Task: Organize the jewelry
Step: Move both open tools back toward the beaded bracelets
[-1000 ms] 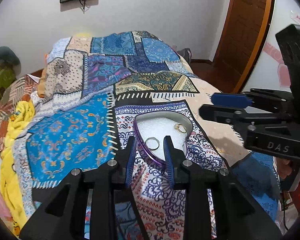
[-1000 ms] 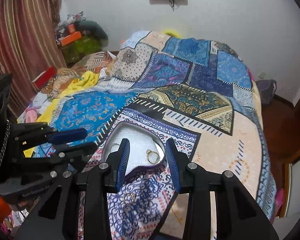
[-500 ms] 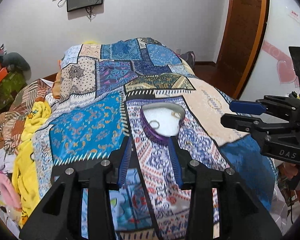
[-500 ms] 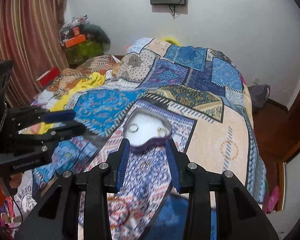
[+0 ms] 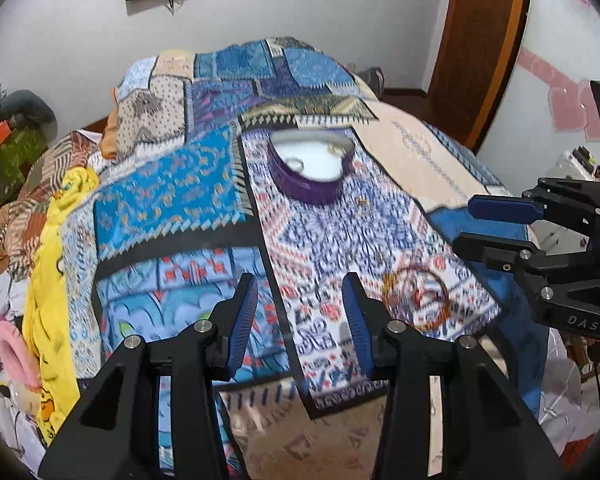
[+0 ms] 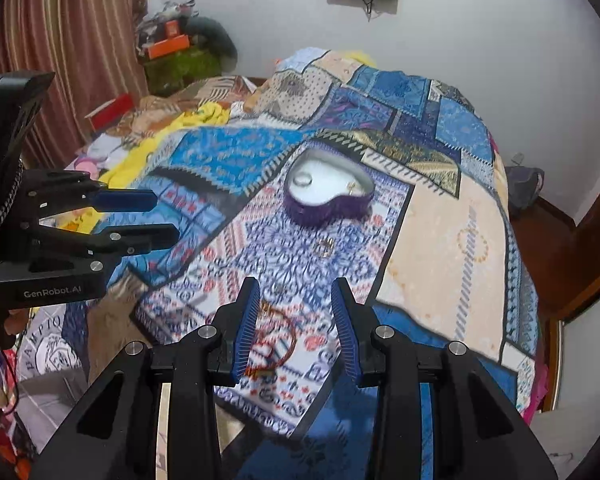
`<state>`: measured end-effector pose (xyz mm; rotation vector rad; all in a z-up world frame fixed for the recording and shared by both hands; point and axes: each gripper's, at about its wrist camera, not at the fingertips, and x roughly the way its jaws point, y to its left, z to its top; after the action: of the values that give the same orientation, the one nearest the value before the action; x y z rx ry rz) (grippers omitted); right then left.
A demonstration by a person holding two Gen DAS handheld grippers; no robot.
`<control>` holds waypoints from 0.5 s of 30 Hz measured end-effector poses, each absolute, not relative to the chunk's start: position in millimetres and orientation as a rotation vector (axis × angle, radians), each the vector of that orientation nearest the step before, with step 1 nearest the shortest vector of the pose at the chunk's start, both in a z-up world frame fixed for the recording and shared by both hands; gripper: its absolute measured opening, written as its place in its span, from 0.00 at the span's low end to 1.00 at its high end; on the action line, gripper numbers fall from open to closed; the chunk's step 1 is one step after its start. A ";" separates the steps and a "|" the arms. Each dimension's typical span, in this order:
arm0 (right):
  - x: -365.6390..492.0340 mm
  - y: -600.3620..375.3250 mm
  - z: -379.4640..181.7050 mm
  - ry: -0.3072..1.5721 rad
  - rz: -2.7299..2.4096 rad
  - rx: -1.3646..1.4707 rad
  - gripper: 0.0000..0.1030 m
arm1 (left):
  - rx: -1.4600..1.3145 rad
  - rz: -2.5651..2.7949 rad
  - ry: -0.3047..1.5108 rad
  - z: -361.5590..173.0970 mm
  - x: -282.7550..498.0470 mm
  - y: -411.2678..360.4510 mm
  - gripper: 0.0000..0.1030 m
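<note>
A purple heart-shaped jewelry box (image 5: pixel 310 170) with a white lining sits on the patterned bedspread; it also shows in the right wrist view (image 6: pixel 327 190). Two rings lie inside it (image 6: pixel 303 179). A small gold ring (image 6: pixel 325 246) lies on the cloth in front of the box. A red-brown bangle (image 5: pixel 418 297) lies nearer the bed's front edge, also in the right wrist view (image 6: pixel 274 342). My left gripper (image 5: pixel 299 322) is open and empty, well back from the box. My right gripper (image 6: pixel 294 322) is open and empty, above the bangle.
The patchwork bedspread (image 5: pixel 204 184) covers the bed. Yellow cloth and clutter (image 5: pixel 56 248) lie along the left side. A wooden door (image 5: pixel 484 40) stands at the right. Curtains (image 6: pixel 60 40) and piled boxes stand at the far left.
Both grippers have pulled back and up from the jewelry box, which now looks smaller and farther. The bangle has come into view near the front edge.
</note>
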<state>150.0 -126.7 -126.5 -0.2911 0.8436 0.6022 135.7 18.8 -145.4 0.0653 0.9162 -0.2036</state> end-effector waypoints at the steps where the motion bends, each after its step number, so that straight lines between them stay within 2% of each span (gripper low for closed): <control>1: 149.0 -126.7 -131.4 0.857 0.605 -0.289 0.33 | 0.064 -0.207 0.925 -148.6 134.2 17.9 0.42; 8: 143.2 -122.0 -159.1 0.969 0.664 -0.244 0.33 | 0.060 -0.205 0.942 -160.3 123.4 17.5 0.42; 14: 141.1 -115.4 -169.8 0.974 0.674 -0.260 0.32 | 0.064 -0.206 0.946 -167.1 113.7 20.2 0.42; 15: 141.1 -115.2 -169.7 0.968 0.671 -0.259 0.30 | 0.060 -0.208 0.950 -169.1 112.8 20.3 0.42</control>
<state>141.1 -115.2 -169.7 -0.2590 0.9676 0.6707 112.8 20.3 -169.1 0.0604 0.9497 -0.2084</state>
